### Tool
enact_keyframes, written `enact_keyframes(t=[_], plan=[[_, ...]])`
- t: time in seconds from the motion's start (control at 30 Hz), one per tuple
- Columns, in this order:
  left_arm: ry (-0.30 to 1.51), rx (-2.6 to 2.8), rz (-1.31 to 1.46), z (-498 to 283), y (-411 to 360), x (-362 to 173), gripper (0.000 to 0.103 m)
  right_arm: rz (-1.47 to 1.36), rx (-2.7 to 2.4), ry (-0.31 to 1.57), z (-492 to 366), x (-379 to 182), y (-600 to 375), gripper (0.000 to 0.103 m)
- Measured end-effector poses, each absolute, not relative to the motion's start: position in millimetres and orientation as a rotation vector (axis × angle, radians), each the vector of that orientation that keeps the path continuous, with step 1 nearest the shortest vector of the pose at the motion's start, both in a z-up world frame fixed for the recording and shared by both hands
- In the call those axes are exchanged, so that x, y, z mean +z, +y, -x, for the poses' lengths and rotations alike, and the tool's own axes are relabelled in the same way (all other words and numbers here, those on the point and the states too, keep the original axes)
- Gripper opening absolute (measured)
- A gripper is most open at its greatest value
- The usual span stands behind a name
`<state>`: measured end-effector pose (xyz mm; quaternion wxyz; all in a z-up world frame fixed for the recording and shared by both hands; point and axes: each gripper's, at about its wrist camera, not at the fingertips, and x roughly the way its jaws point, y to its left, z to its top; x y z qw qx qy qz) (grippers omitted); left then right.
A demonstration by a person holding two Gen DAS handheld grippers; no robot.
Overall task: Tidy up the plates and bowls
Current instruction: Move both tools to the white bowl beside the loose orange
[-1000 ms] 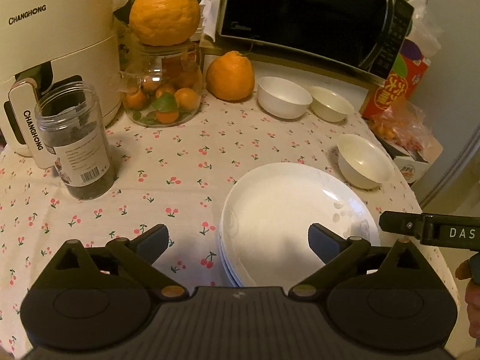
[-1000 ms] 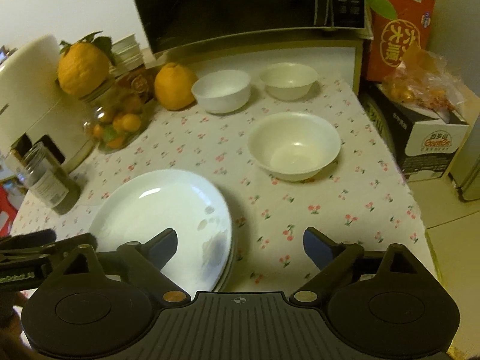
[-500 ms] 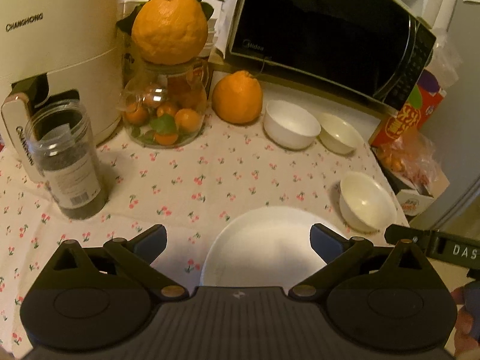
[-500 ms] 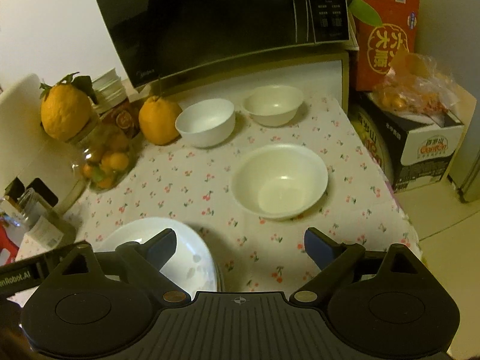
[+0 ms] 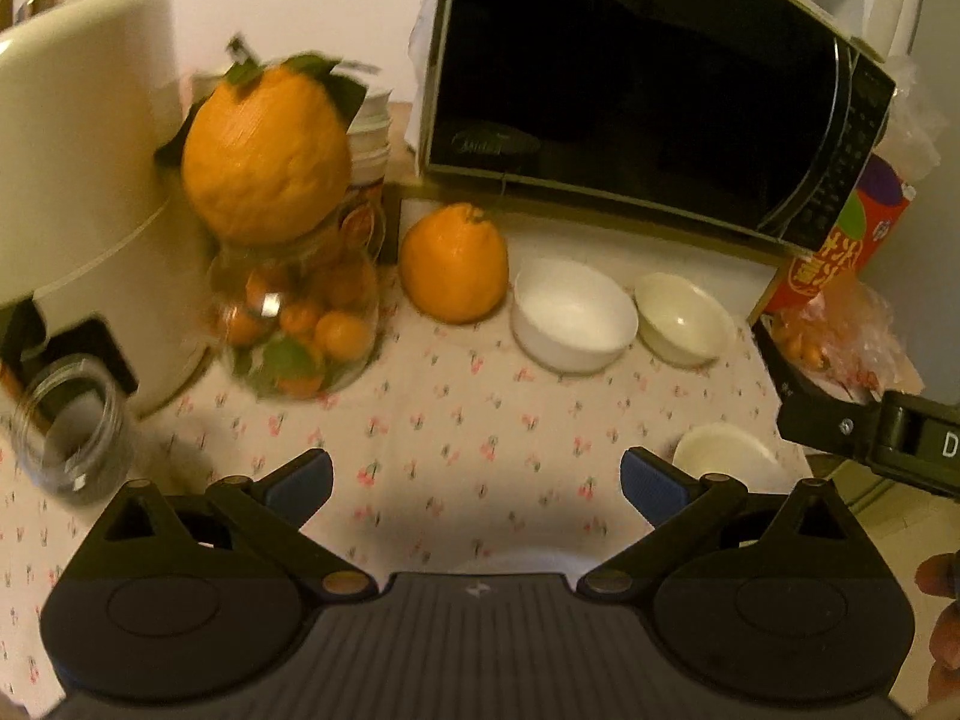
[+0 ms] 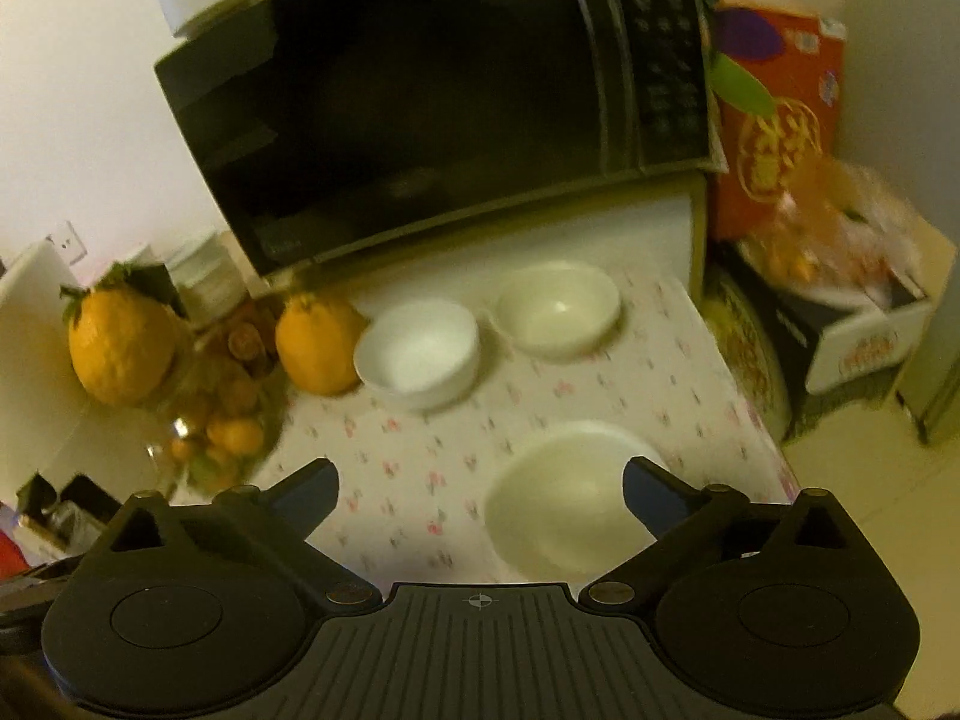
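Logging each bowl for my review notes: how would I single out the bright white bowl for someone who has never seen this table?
Find the black microwave at the back of the cherry-print tablecloth. Just below its door, two bowls sit side by side. The white bowl is the left one, next to the loose orange, and is whiter than its cream neighbour.

Left gripper (image 5: 477,483): your tool has a dark grey ribbed body with a small white mark at its centre.
Left fingers (image 5: 300,477): black linkage arms with brass-coloured pivot pins, tipped in blue pads.
Side housings: two black rounded covers, each with a shallow oval recess.
Right gripper (image 6: 480,486): the same build as your left one; a crosshair mark sits on the ribbed body.
Right gripper seen beside the left gripper: a black bar with one screw and white lettering.
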<state>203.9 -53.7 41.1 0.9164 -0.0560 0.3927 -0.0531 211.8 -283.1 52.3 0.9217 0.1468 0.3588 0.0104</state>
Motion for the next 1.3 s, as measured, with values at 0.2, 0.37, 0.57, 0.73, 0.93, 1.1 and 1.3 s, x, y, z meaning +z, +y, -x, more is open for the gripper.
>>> enact_keyframes(t=[0.2,0.37,0.57,0.73,0.93,1.1,1.3], plan=[[0.812,-0.076,0.135,-233,-58,39,0.102,-0.334,0.032,0.749,-250,60,-285,0.103],[0.826,-0.034,0.169,-259,-56,28,0.102,-0.375,0.027,0.769,-281,51,-290,0.103],[0.82,-0.018,0.217,-282,-52,14,0.102,-0.445,0.034,0.774,-306,28,-298,0.103],[0.826,-0.046,0.255,-300,-54,-5,0.102,-0.524,0.054,0.812,-324,-1,-306,0.103],[0.868,-0.101,0.35,-318,-57,-25,0.097,-0.581,0.073,0.808,-344,-17,-312,0.103],[0.873,-0.147,0.526,-329,-53,-40,0.087,-0.605,0.074,0.775,-358,-26,-316,0.101],[0.841,-0.164,0.593,-336,-63,-52,0.065,-0.654,0.083,0.771,-369,-40,-316,0.069]])
